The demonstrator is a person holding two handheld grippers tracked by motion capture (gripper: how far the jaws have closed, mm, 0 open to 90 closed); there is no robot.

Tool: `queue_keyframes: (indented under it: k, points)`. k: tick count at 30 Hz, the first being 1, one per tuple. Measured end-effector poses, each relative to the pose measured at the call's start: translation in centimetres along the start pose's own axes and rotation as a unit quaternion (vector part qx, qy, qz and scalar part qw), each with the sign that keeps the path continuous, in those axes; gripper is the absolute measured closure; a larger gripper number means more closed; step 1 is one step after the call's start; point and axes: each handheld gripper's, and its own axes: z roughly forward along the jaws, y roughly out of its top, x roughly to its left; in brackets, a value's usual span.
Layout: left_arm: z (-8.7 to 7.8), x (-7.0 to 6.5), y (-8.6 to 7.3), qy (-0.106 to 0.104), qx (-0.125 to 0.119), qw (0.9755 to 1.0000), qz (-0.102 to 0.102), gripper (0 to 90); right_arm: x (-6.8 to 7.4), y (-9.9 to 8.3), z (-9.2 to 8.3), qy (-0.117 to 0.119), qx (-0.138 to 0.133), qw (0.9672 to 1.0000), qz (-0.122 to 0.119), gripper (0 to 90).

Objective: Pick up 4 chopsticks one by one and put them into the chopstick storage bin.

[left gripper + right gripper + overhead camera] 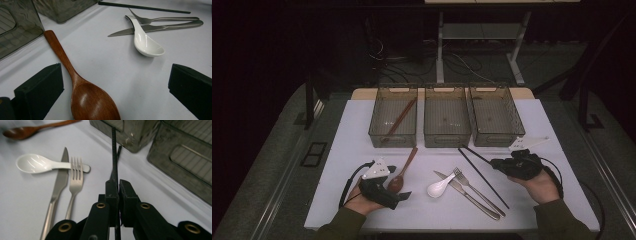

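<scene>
Just right of the middle bin (447,122), near its front corner, the right claw (118,185) is closed tight on one black chopstick (114,152). Stick runs straight on between the pads and past them toward that bin. A second chopstick (484,176) lies on the white surface (362,130), slanting from the middle bin's front right corner down toward the person.

Left claw (115,80): spread wide, nothing between the pads. It sits well in front of the left bin (394,117), low over the surface, with the bowl of a wooden spoon (82,92) between the two pads, neither touching it. Spoon handle points up toward the gap between left bin and middle bin.

In front of the middle bin: white spoon (439,186), knife (467,195), fork (477,189), close together. The white spoon's handle rests across the knife blade, beside the fork tines.

Left bin holds another wooden utensil (401,120), lying slantwise. Right bin (494,115) stands just beside the middle bin. All three bins are in a row at the far edge of the surface.
</scene>
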Motion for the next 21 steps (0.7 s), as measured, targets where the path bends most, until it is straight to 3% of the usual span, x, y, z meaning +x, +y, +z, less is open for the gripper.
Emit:
queue_keyframes:
  k: [21]
  points:
    - [0.1,0.0,0.0,0.001,-0.003,1.0000,-0.002,0.0,1.2,3.7,1.4,0.034,-0.025,0.9989,-0.017,86.2]
